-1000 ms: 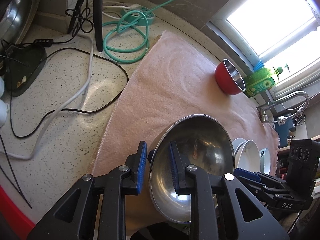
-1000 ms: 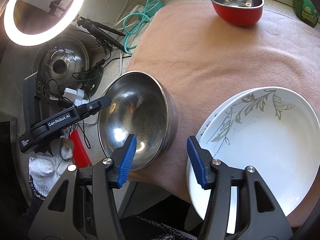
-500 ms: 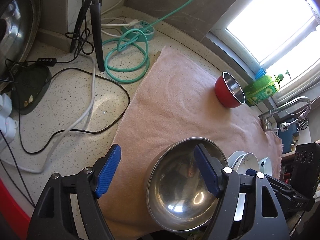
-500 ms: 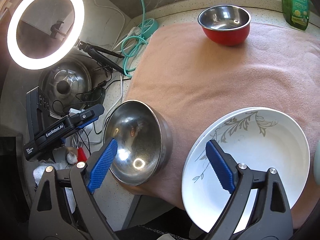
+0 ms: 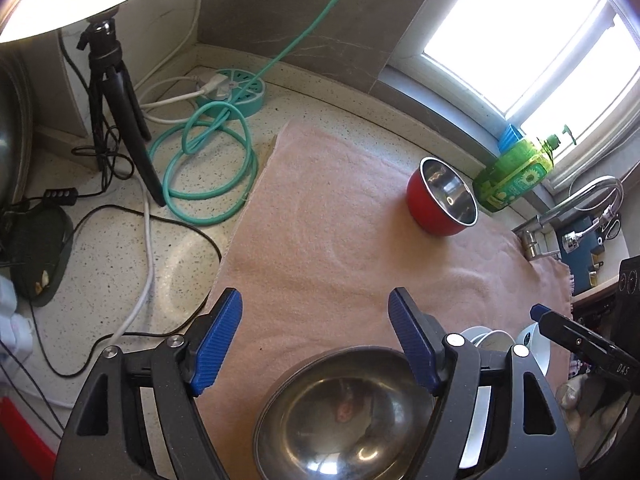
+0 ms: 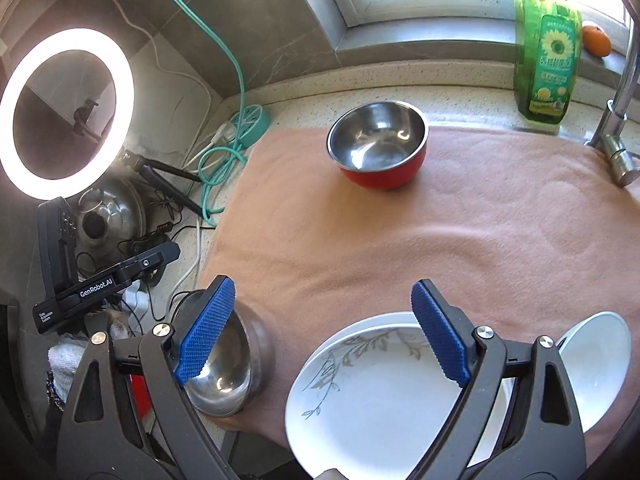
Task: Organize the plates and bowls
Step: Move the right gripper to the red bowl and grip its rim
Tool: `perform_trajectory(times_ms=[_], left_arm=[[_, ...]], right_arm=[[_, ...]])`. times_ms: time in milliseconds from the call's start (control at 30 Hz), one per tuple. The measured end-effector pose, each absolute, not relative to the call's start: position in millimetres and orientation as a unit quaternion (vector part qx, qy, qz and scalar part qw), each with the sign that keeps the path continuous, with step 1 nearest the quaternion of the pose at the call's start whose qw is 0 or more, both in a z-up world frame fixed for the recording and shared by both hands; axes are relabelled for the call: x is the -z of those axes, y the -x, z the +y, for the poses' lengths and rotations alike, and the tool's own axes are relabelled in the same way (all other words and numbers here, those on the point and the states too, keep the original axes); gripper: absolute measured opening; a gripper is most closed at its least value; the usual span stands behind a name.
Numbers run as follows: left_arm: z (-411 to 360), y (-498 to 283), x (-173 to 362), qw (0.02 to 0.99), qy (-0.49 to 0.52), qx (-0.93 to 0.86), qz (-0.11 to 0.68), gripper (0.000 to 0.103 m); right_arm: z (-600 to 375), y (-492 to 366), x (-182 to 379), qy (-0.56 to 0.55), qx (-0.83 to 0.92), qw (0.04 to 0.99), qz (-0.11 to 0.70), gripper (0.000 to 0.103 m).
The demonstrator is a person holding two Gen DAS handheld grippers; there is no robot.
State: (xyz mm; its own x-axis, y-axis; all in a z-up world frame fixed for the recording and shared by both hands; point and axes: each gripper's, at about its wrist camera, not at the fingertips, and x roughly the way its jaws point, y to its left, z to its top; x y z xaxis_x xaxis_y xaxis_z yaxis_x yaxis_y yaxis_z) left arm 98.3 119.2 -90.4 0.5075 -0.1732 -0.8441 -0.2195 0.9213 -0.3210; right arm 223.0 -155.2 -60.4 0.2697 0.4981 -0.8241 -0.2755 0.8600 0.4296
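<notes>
A large steel bowl [image 5: 344, 412] rests on the pink towel [image 5: 340, 248] near its front edge; it also shows in the right wrist view [image 6: 224, 368]. My left gripper [image 5: 316, 340] is open and empty above it. My right gripper [image 6: 324, 332] is open and empty above a white plate with a leaf pattern [image 6: 372, 396]. A white bowl [image 6: 596, 364] lies to the plate's right. A red bowl with a steel inside [image 6: 378, 150] stands at the towel's far side, also in the left wrist view [image 5: 442, 202].
A green dish soap bottle [image 6: 548, 52] and a tap [image 6: 620, 116] stand at the back right. Teal hose [image 5: 208, 168], cables, a tripod [image 5: 116, 92] and a ring light [image 6: 64, 108] crowd the counter left of the towel. A steel lid [image 6: 108, 216] lies far left.
My left gripper let go of the steel bowl, opened wide and drew back and up. My right gripper opened wider and rose too. The bowl now sits on the towel.
</notes>
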Motion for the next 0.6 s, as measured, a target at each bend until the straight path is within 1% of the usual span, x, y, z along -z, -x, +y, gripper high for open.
perform_trajectory(times_ms=[267, 567, 600], left_arm=[[95.5, -140.4, 88.0, 0.845, 0.182, 0.022, 0.502, 0.076], [75.5, -181.6, 97.8, 0.834, 0.196, 0.043, 0.514, 0.076], [72.8, -185.4, 98.6, 0.834, 0.197, 0.045, 0.514, 0.076]], right_arm=[[-186.3, -271.2, 59.5, -0.109, -0.201, 0.812, 0.537, 0.092], [-210.3, -317.6, 96.8, -0.188, -0.186, 0.781, 0.566, 0.092], [-210.6, -322.4, 100.7, -0.196, -0.188, 0.776, 0.57, 0.09]])
